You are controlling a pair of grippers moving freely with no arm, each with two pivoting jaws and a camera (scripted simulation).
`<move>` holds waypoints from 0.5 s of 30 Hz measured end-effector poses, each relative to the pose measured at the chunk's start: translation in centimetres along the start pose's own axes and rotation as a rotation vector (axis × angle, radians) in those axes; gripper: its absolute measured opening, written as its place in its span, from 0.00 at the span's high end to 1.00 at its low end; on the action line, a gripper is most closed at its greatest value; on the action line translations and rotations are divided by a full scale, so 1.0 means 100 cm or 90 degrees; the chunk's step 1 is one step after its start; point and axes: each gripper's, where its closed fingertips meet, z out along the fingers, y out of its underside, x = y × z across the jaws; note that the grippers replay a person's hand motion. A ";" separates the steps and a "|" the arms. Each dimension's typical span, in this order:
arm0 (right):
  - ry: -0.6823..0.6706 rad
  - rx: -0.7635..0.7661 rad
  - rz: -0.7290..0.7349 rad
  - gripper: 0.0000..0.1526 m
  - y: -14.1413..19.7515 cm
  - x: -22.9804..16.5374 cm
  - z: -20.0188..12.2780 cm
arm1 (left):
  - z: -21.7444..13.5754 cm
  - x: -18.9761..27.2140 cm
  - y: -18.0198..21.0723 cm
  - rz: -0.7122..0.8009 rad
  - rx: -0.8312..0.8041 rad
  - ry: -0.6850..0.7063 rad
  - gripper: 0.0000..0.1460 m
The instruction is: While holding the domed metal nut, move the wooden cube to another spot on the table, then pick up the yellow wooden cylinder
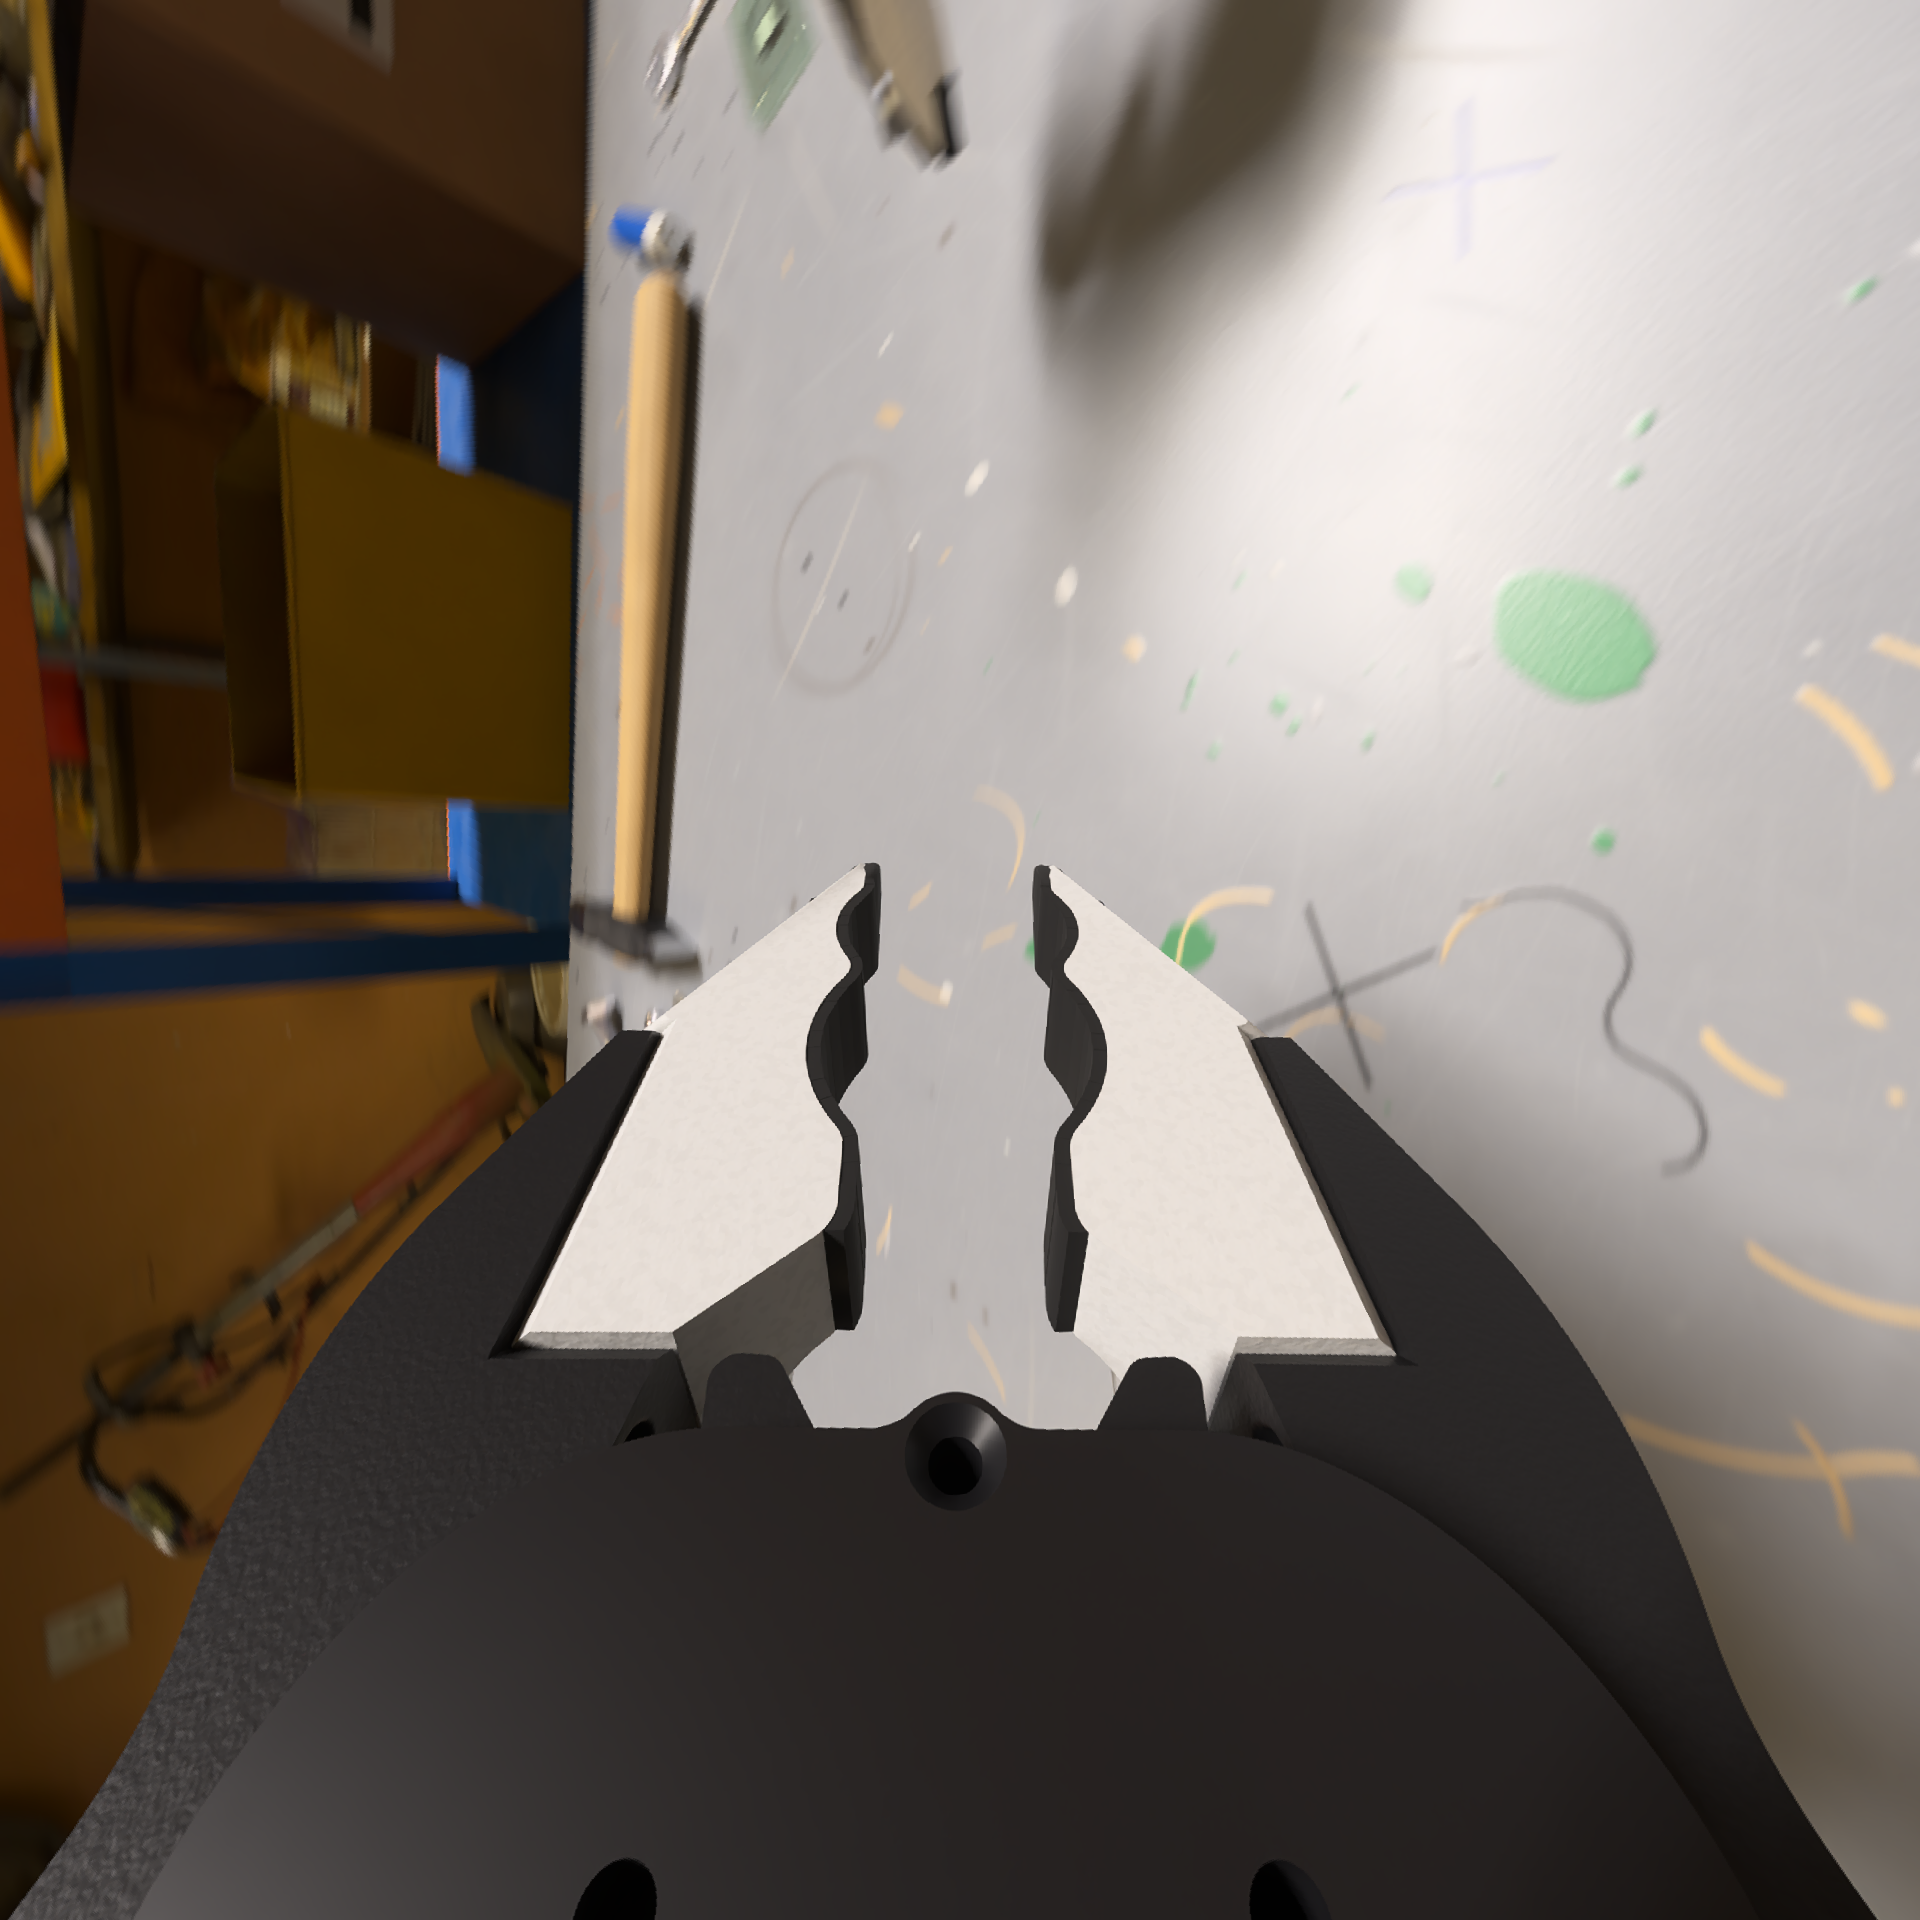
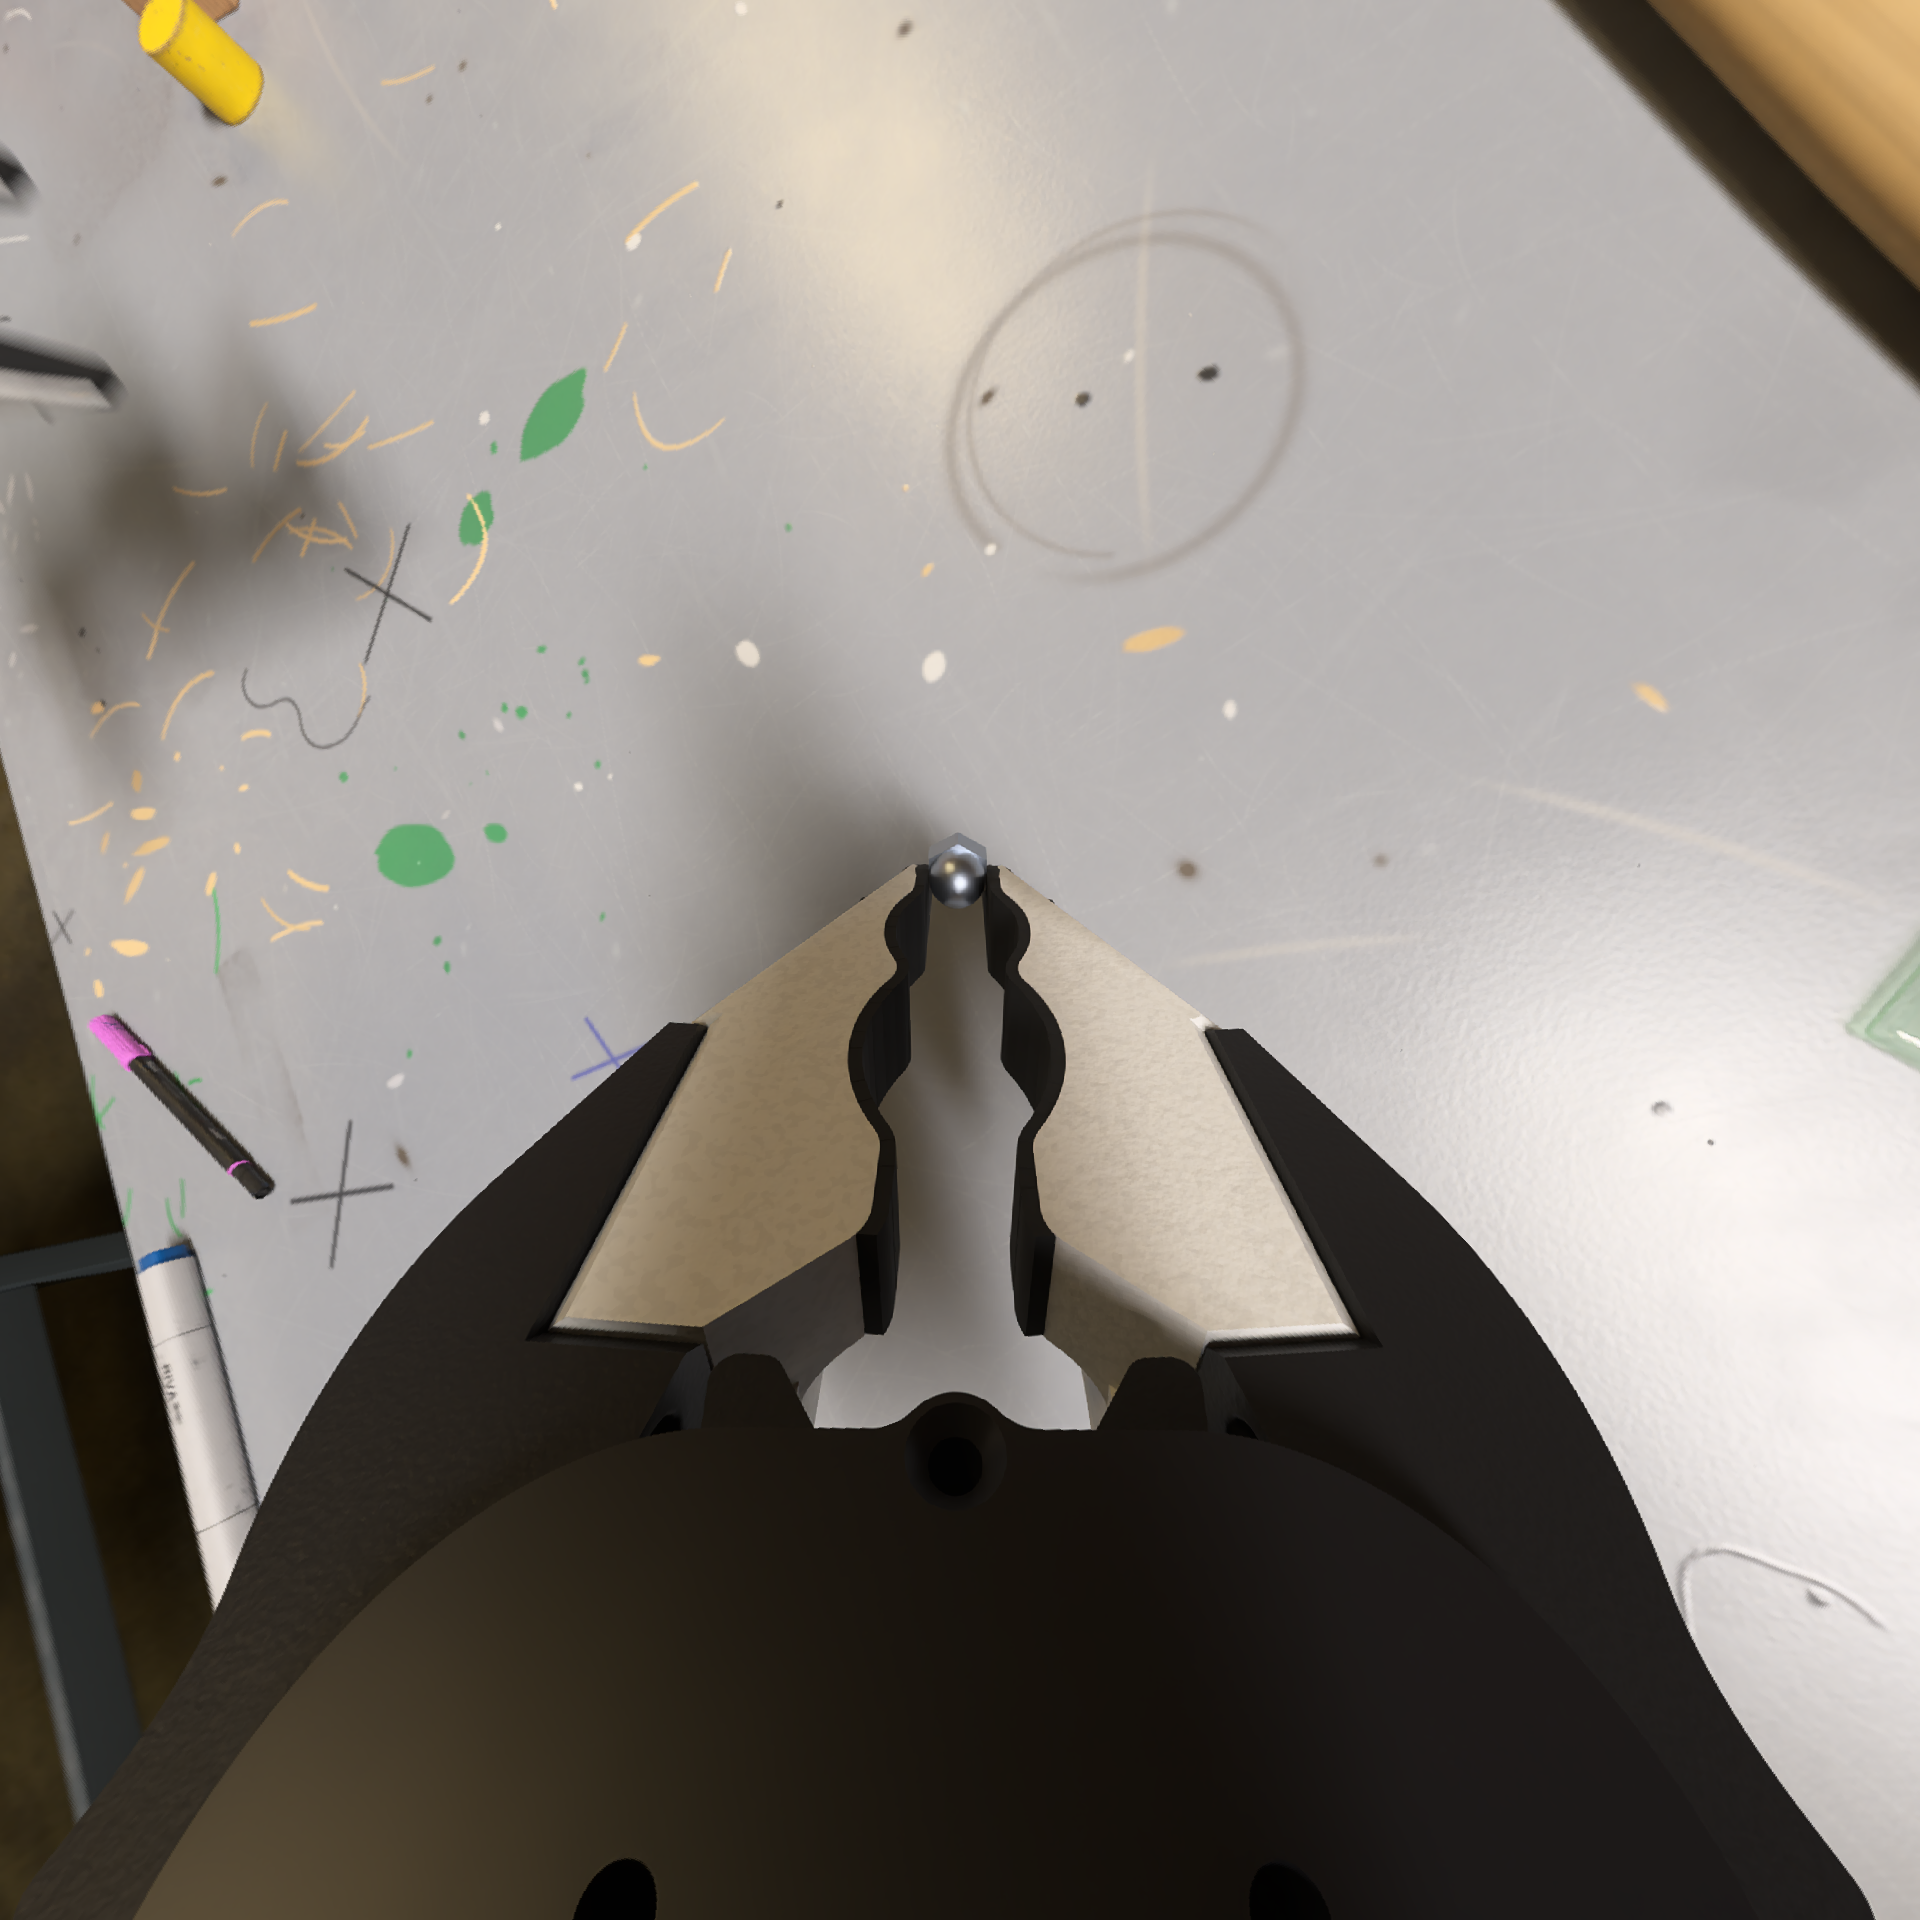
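My right gripper (image 2: 957,878) is shut on the domed metal nut (image 2: 957,871), a small shiny silver piece pinched at the very fingertips above the grey paint-speckled table (image 2: 1351,727). The yellow wooden cylinder (image 2: 203,57) lies at the top left of the right wrist view, with a sliver of wood (image 2: 203,5) just behind it at the frame's edge. My left gripper (image 1: 957,894) is open and empty, with a gap between its fingers, above the same table (image 1: 1247,468) seen tilted. The wooden cube does not clearly show in either view.
A hammer with a long wooden handle (image 1: 649,582) lies along the table's edge; the handle also shows in the right wrist view (image 2: 1808,114). A wrench (image 1: 681,47), a green chip (image 1: 774,47) and a metal tool (image 1: 904,78) lie far off. A pink-capped pen (image 2: 182,1107), a white marker (image 2: 197,1392) and a glass piece (image 2: 1896,1013) lie nearby.
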 end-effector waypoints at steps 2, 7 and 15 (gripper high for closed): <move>0.006 0.006 -0.019 0.94 -0.001 0.000 0.001 | -0.024 -0.017 0.029 -0.055 -0.040 -0.023 0.79; 0.005 0.022 -0.035 0.94 -0.003 0.003 0.005 | -0.081 -0.042 0.147 -0.241 -0.202 -0.026 0.63; 0.040 0.041 -0.124 0.94 -0.013 -0.002 0.010 | -0.089 0.000 0.270 -0.460 -0.382 0.068 0.43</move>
